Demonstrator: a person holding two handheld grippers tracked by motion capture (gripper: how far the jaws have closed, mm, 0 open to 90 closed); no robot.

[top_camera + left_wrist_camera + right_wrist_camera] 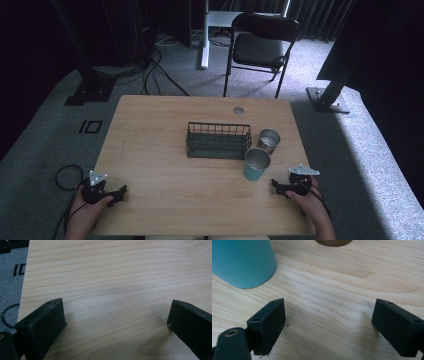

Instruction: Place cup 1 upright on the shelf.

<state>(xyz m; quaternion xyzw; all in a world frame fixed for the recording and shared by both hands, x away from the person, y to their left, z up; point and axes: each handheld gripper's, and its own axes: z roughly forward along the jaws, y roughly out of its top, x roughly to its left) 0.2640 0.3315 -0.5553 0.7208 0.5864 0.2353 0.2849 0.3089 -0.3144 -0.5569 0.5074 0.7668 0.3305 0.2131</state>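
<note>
Wooden table (165,150) carries everything: far to the left of the teal cup (256,164), the left gripper (118,193) rests at the near edge, jaws spread wide and holding nothing, probably only waiting. Just behind and left of the cup stands a wire basket (218,140), and a metal cup (268,140) just behind it. Right of the teal cup, the right gripper (275,185) lies near, wide open and empty, its jaws pointing toward the cup, I think ready to take it.
</note>
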